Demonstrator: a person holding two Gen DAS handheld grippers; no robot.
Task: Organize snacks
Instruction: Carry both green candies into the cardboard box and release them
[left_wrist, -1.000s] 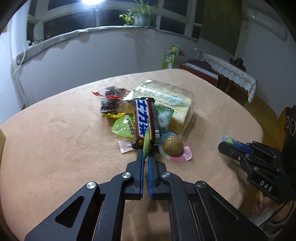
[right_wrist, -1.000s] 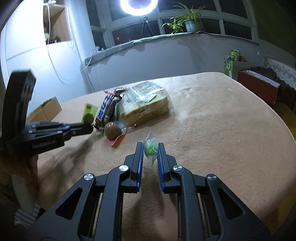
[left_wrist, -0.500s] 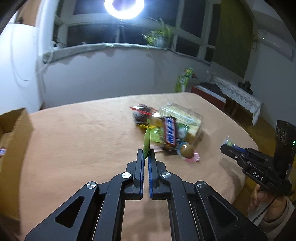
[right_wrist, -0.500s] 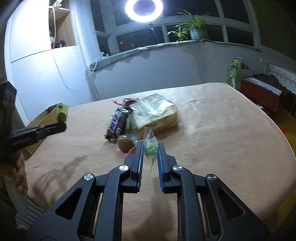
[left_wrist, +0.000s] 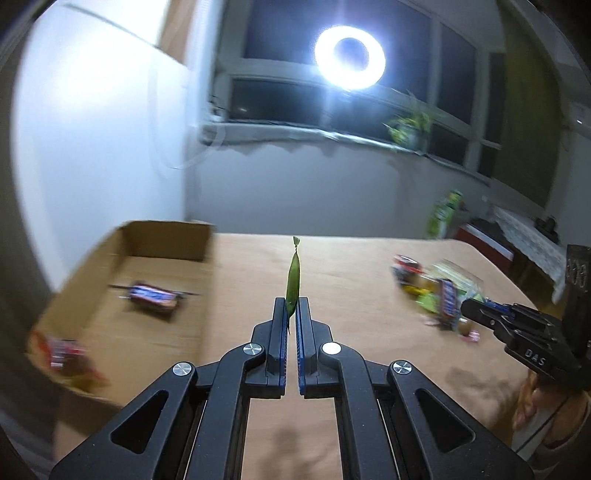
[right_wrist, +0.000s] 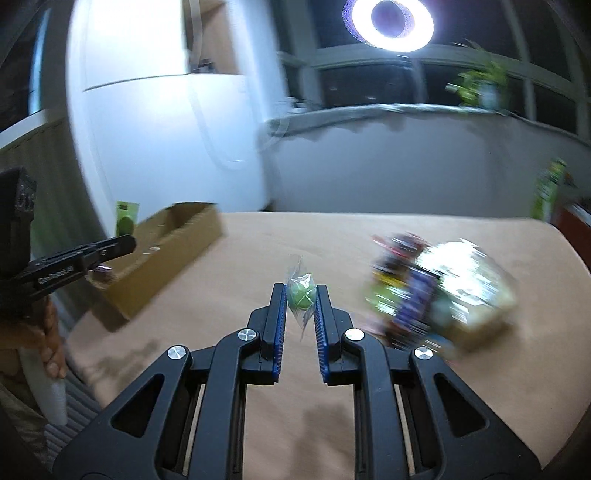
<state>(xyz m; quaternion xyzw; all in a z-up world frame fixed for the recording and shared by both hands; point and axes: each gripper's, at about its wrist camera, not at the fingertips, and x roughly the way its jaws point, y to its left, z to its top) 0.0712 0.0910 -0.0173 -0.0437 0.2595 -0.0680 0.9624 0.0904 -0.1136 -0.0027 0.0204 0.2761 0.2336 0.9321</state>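
Note:
My left gripper (left_wrist: 291, 308) is shut on a thin green snack packet (left_wrist: 293, 282) seen edge-on, held above the table just right of an open cardboard box (left_wrist: 129, 295). The box holds a chocolate bar (left_wrist: 153, 296) and a red packet (left_wrist: 62, 350). My right gripper (right_wrist: 301, 293) is shut on a green wrapped candy (right_wrist: 301, 295), above the table. The snack pile (right_wrist: 436, 288), with a bread bag and a chocolate bar, lies to its right; it also shows in the left wrist view (left_wrist: 436, 291). The right gripper shows in the left wrist view (left_wrist: 491, 317), the left gripper in the right wrist view (right_wrist: 122, 243).
The table has a tan cloth (left_wrist: 351, 266). The box (right_wrist: 166, 258) sits at its left end against a white wall. A ring light (left_wrist: 349, 57) shines above a window sill with a plant (left_wrist: 410, 129). A red cabinet (left_wrist: 484, 243) stands beyond the table's right edge.
Both grippers have swung left with their snacks, away from the pile. The box has come into the middle left of the left wrist view. Both views are motion-blurred.

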